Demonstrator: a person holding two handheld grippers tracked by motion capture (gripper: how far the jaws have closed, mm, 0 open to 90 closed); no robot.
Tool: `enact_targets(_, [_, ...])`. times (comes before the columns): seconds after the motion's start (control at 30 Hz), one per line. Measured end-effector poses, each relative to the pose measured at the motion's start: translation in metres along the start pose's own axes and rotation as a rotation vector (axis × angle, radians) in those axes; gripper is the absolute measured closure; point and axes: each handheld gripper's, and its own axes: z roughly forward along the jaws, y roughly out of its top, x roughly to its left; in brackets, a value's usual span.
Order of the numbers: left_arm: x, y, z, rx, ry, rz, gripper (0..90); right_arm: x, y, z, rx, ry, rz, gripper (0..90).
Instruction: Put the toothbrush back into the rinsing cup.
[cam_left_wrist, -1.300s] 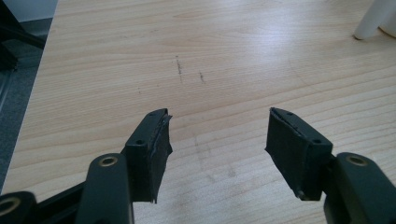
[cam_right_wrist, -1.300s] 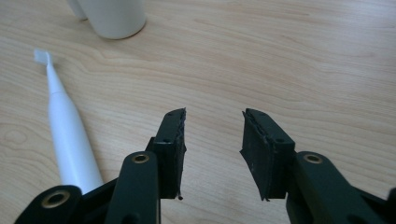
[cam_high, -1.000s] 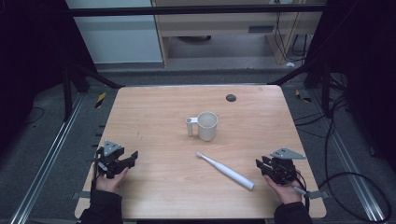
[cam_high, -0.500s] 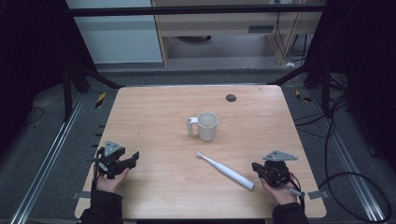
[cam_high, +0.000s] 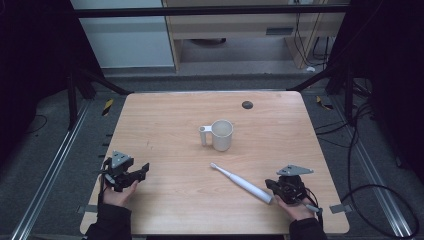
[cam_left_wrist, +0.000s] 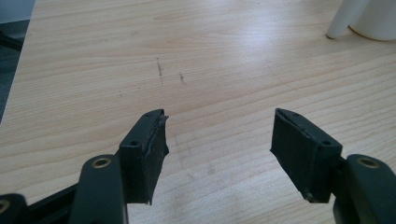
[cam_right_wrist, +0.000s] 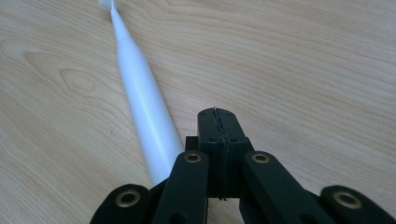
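The light wooden table carries everything here, its grain plain and bare between the objects. Near its middle stands a white ceramic-looking mug with a side handle, upright, mouth up, handle turned toward the person's left. Nearer the person, and well apart from the mug, lies the long white electric toothbrush with a smooth plastic body, flat on the wood and slanting, its small brush head toward the table's centre and its thick butt end toward the near right.

The right gripper sits just beside that butt end with its two black jaws pressed together on nothing; in the right gripper view the toothbrush runs away along the left of the closed jaws. The left gripper rests well apart at the near left, jaws spread wide over bare wood.

The toothbrush looks light, stiff and slippery: a rounded glossy body that could roll or squirt out of a pinch. The thick handle section, across its width and near mid-length, seems the safest hold; the thin neck and head look too slender and more fragile. The jaws would need to part first.
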Motion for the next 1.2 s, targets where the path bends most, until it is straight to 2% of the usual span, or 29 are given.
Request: enact_targets(1.2, [-0.002, -0.0004, 0.0006, 0.006, 0.001, 0.013, 34.7, 0.0099, -0.0087, 0.0015, 0.045, 0.043, -0.011, 90.0])
